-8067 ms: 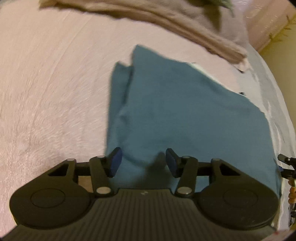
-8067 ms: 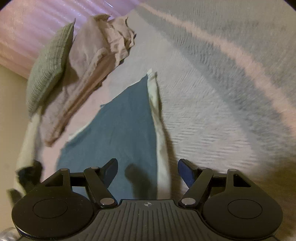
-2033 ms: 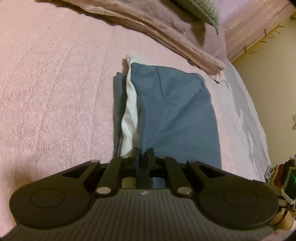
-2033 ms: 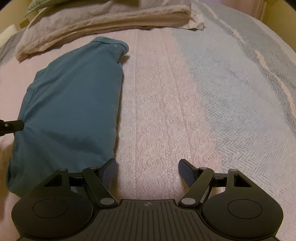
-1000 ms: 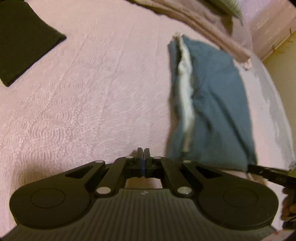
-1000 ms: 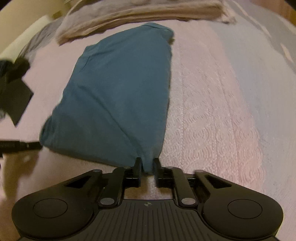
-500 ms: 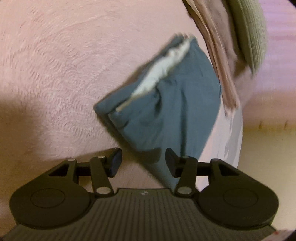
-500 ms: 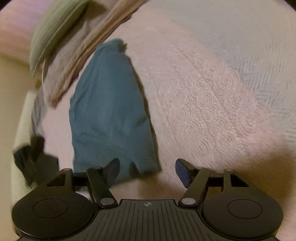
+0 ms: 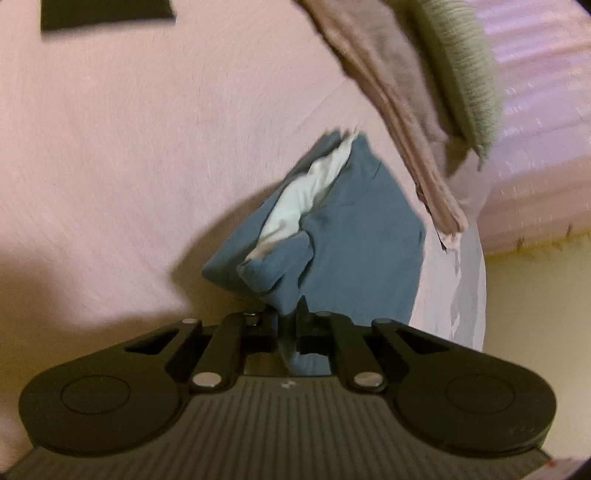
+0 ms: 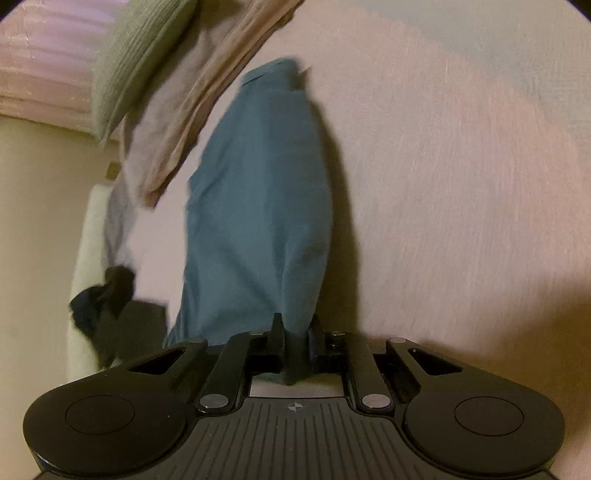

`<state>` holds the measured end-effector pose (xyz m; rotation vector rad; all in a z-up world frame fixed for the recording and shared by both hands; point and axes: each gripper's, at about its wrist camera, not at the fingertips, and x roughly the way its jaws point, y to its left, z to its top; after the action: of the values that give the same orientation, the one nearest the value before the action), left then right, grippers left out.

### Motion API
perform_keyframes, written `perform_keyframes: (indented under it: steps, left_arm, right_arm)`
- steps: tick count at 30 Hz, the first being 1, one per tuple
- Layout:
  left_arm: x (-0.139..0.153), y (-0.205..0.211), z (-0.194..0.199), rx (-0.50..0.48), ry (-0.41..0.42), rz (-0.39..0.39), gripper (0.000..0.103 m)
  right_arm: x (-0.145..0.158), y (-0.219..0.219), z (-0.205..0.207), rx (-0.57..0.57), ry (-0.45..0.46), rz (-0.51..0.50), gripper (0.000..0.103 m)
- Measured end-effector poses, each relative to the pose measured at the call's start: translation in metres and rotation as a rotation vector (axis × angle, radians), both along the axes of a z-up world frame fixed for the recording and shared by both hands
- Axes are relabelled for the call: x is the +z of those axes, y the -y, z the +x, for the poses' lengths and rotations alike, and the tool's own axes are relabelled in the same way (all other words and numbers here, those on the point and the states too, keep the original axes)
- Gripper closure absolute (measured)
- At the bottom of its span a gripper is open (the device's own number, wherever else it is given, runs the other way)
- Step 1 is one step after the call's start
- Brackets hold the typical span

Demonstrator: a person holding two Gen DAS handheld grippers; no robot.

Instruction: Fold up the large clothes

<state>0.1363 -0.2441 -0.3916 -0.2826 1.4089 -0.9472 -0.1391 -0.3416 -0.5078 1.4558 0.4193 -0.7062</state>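
A pink quilted bed [image 9: 155,155] filled both wrist views, with a folded tan blanket [image 9: 388,96] and a ribbed green cushion [image 9: 465,62] stacked along its far edge. In the middle of the bed lay the teal garment [image 10: 258,192], folded into a long narrow bundle with a strip of white lining [image 9: 295,206] showing along one fold. A black cloth [image 9: 103,14] lay flat at the upper edge of the left wrist view. The left gripper [image 9: 286,325] had just closed its jaws and pinched a near corner of the teal garment. The right gripper [image 10: 295,332] had likewise just closed, its jaws clamped on the other near corner, with the cloth bunched between them.
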Motion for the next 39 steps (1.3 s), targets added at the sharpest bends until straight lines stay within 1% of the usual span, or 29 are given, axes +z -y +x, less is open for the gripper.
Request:
perform_keyframes:
  steps: [2,4,6,8,9,10,11,12,13,14,16,17,20,22,23,25,27,28,30,32,34,36,39]
  left_arm:
    - [0.014,-0.015,0.013,-0.04,0.036,0.017,0.098]
    - [0.026,-0.032,0.029,-0.08,0.085,0.045,0.098]
    - [0.033,-0.052,0.051,-0.09,0.129,0.083,0.098]
    - [0.03,-0.069,0.067,-0.083,0.148,0.119,0.098]
    - [0.024,-0.077,0.074,-0.075,0.143,0.133,0.098]
    - [0.017,-0.076,0.076,-0.071,0.136,0.142,0.097]
    - [0.01,-0.075,0.076,-0.07,0.128,0.158,0.095]
    - [0.005,-0.074,0.074,-0.063,0.125,0.161,0.092]
    - [0.003,-0.073,0.071,-0.057,0.131,0.16,0.09]
    - [0.003,-0.074,0.067,-0.043,0.14,0.165,0.087]
    - [0.007,-0.081,0.06,-0.005,0.138,0.173,0.081]
    - [0.012,-0.09,0.054,0.017,0.152,0.191,0.077]
    - [0.028,-0.102,0.027,0.074,0.225,0.302,0.076]
    - [0.04,-0.11,-0.001,0.102,0.241,0.373,0.076]
    - [0.047,-0.111,-0.019,0.116,0.256,0.402,0.076]
    - [0.062,-0.108,-0.059,0.153,0.29,0.435,0.071]
    - [0.078,-0.107,-0.099,0.191,0.329,0.451,0.062]
    - [0.086,-0.102,-0.12,0.212,0.343,0.46,0.061]
    - [0.099,-0.09,-0.156,0.242,0.349,0.475,0.057]
    - [0.113,-0.081,-0.188,0.266,0.347,0.479,0.054]
    - [0.13,-0.073,-0.215,0.277,0.352,0.494,0.048]
    - [0.152,-0.066,-0.24,0.29,0.381,0.508,0.039]
    - [0.178,-0.06,-0.269,0.309,0.428,0.542,0.035]
  right_arm:
    - [0.005,-0.027,0.014,0.035,0.027,0.043,0.097]
    - [0.008,-0.052,0.035,0.1,0.045,0.08,0.097]
    - [0.003,-0.075,0.059,0.186,0.069,0.14,0.098]
    - [-0.007,-0.092,0.078,0.242,0.071,0.188,0.098]
    - [-0.013,-0.095,0.084,0.258,0.061,0.214,0.098]
    - [-0.021,-0.093,0.088,0.28,0.043,0.246,0.094]
    - [-0.024,-0.089,0.089,0.296,0.004,0.259,0.09]
    - [-0.025,-0.082,0.086,0.305,-0.05,0.257,0.069]
    - [-0.024,-0.075,0.08,0.308,-0.071,0.249,0.045]
    - [-0.02,-0.066,0.07,0.307,-0.074,0.238,0.041]
    - [-0.006,-0.049,0.047,0.32,-0.134,0.18,0.04]
    - [0.003,-0.039,0.038,0.351,-0.192,0.128,0.04]
    - [0.027,-0.021,0.019,0.504,-0.395,-0.058,0.04]
    - [0.035,-0.015,0.017,0.608,-0.48,-0.161,0.04]
    - [0.037,-0.012,0.017,0.664,-0.504,-0.208,0.04]
    - [0.044,-0.009,0.015,0.754,-0.507,-0.288,0.04]
    - [0.056,-0.009,0.018,0.828,-0.459,-0.359,0.04]
    - [0.061,-0.01,0.012,0.858,-0.437,-0.381,0.04]
    - [0.08,-0.013,0.006,0.912,-0.402,-0.459,0.04]
    - [0.102,-0.018,-0.001,0.947,-0.408,-0.535,0.04]
    - [0.122,-0.023,-0.008,0.966,-0.424,-0.558,0.04]
    - [0.138,-0.026,-0.017,0.987,-0.413,-0.558,0.04]
    - [0.155,-0.033,-0.03,1.038,-0.411,-0.567,0.04]
